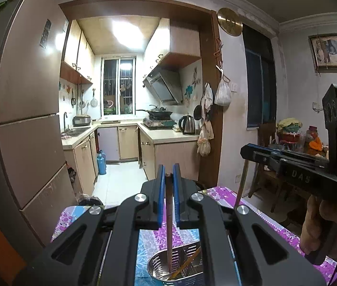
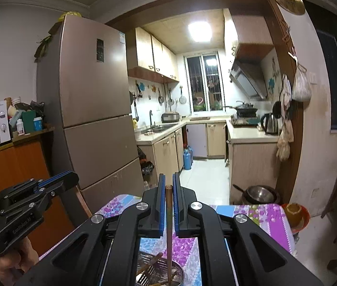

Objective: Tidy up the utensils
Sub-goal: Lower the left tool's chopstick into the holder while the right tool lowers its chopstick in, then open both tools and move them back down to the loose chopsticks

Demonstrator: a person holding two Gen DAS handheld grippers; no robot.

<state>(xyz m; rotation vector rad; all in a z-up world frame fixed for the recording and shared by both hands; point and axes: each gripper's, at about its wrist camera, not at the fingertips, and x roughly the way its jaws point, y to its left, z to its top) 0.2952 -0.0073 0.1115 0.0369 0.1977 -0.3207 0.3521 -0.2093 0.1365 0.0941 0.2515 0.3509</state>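
My left gripper (image 1: 168, 170) is shut on a brown chopstick (image 1: 169, 224) that hangs upright, its lower end inside a perforated steel utensil holder (image 1: 159, 262) on the table. A lighter chopstick (image 1: 187, 263) lies slanted in the holder. My right gripper (image 2: 168, 180) is shut on another brown chopstick (image 2: 169, 233), upright, its lower end in the same steel holder (image 2: 176, 270), where other chopsticks (image 2: 149, 262) lean. The right gripper (image 1: 244, 152) also shows at the right of the left wrist view, holding its chopstick (image 1: 242, 181).
The table has a purple and blue floral cloth (image 2: 264, 217). An orange dish with a cup (image 2: 295, 213) stands at its far right corner. A fridge (image 2: 92, 109) stands behind on the left, the kitchen beyond. A chair and cluttered table (image 1: 287, 140) are to the right.
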